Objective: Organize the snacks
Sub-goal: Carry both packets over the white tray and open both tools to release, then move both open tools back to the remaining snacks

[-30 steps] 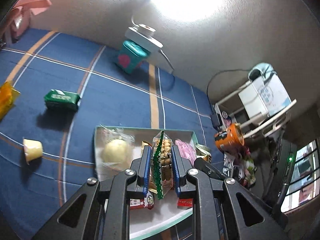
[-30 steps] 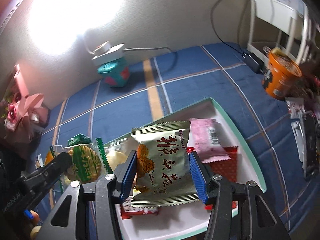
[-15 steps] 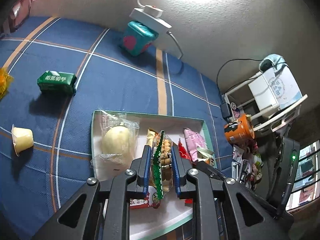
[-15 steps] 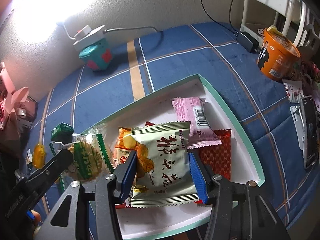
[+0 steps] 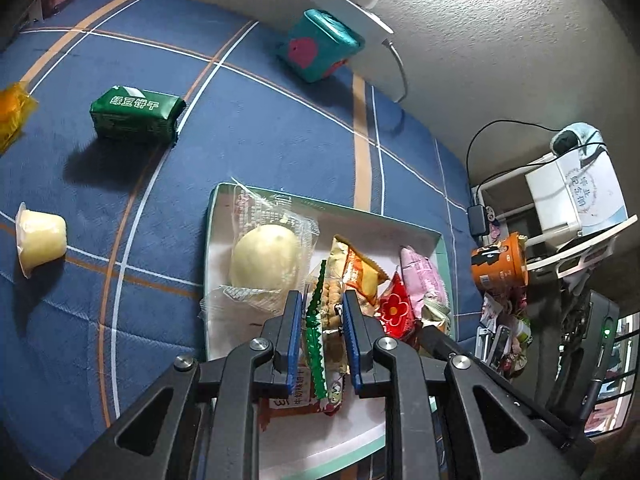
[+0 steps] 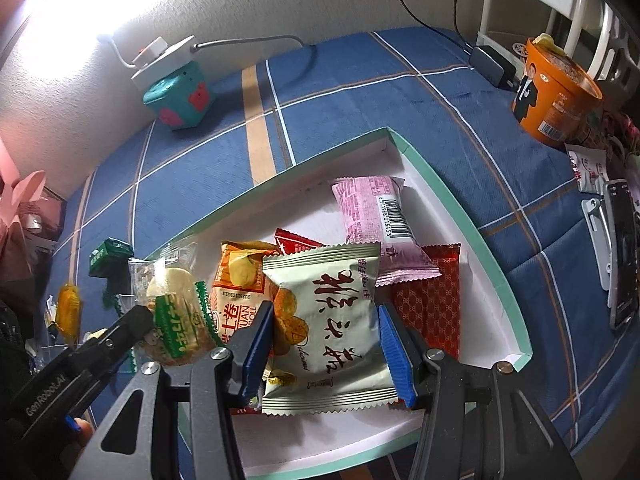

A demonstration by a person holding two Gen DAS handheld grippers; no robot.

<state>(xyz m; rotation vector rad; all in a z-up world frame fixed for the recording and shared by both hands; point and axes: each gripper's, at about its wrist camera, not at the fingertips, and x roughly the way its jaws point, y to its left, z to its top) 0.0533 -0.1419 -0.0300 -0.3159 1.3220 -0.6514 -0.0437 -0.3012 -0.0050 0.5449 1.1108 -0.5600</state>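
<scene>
Since a second ago we see both grippers lower over the tray (image 5: pixel 211 216). The left gripper (image 5: pixel 319 322) pinches the green-edged biscuit pack (image 5: pixel 326 316); the right gripper (image 6: pixel 326 334) clamps the pale cracker packet (image 6: pixel 328 320). From left: jelly cup (image 5: pixel 40 236), green packet (image 5: pixel 136 114) on the blue plaid cloth (image 5: pixel 260 128), teal box (image 5: pixel 320 50), orange cup (image 5: pixel 500 266).
</scene>
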